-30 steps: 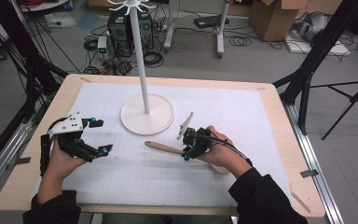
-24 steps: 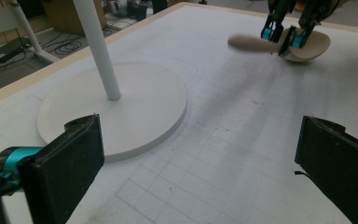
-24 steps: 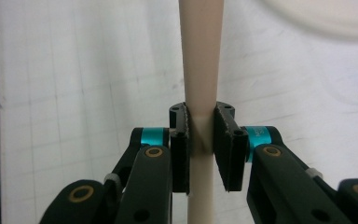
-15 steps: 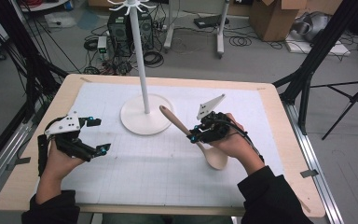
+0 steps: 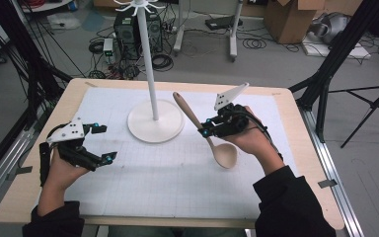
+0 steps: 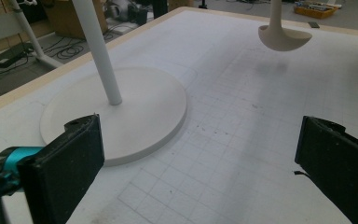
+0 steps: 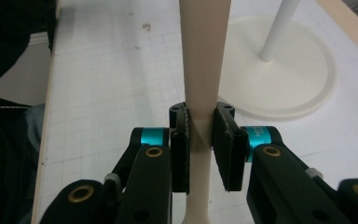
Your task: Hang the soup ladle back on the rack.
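A wooden spoon [image 5: 205,133] hangs in the air over the white mat, bowl down towards the person and handle tip up towards the stand. My right gripper [image 5: 206,127] is shut on its handle; in the right gripper view both pads press the pale handle [image 7: 201,70] from either side. The spoon's bowl [image 6: 284,37] floats above the mat in the left gripper view. My left gripper [image 5: 103,143] rests at the left of the table, open with nothing between its black jaws. The white hook stand [image 5: 148,59] rises from its round base [image 5: 155,123] at the back middle.
The gridded white mat [image 5: 168,182] covers most of the wooden table [image 5: 306,163]. Black frame legs stand at both sides, with cables, boxes and a computer on the floor behind. The stand's base [image 6: 140,107] lies close ahead of the left gripper.
My right gripper has lifted the spoon off the mat and swung it from lying flat to standing steeply, handle up. The left gripper has stayed put.
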Demonstrator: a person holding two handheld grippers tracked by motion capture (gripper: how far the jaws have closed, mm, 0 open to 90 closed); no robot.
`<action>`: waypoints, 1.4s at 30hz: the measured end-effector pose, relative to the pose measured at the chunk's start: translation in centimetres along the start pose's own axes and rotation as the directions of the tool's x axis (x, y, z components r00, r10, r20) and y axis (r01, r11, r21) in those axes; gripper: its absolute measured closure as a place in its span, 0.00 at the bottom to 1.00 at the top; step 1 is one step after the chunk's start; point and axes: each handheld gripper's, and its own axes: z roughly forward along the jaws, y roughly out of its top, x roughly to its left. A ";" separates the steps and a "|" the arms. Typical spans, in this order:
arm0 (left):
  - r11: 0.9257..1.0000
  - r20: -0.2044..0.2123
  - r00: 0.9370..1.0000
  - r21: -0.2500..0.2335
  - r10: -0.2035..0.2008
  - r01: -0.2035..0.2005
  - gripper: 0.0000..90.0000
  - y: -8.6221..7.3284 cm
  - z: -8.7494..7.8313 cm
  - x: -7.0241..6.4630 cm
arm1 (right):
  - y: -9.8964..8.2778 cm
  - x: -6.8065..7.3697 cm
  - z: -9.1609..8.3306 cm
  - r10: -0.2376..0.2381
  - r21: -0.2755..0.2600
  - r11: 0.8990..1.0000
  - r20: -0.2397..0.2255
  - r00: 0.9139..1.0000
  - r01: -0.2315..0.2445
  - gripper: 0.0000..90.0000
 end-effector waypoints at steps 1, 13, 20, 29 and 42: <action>1.000 -0.001 1.000 0.001 0.000 0.000 0.02 0.0 0.0 0.0 | 0.3 -0.1 -0.1 -0.012 -0.001 1.000 -0.009 1.000 0.012 0.86; 1.000 -0.003 1.000 0.004 0.001 -0.001 0.02 0.0 0.0 0.0 | 4.7 -2.1 -1.9 -0.050 -0.038 0.998 -0.033 0.998 0.048 0.86; 1.000 -0.001 1.000 0.004 0.004 -0.004 0.02 0.1 0.1 0.0 | 6.7 -3.4 -2.6 -0.054 -0.045 0.998 -0.031 0.998 0.052 0.86; 1.000 0.002 1.000 0.004 0.006 -0.006 0.02 0.1 0.2 -0.1 | 9.5 -4.5 -3.8 -0.046 -0.079 0.996 -0.015 0.999 0.045 0.86; 1.000 0.007 1.000 0.004 0.006 -0.006 0.02 0.1 0.2 -0.2 | 12.9 -5.4 -4.8 -0.017 -0.091 0.996 0.027 0.999 0.020 0.86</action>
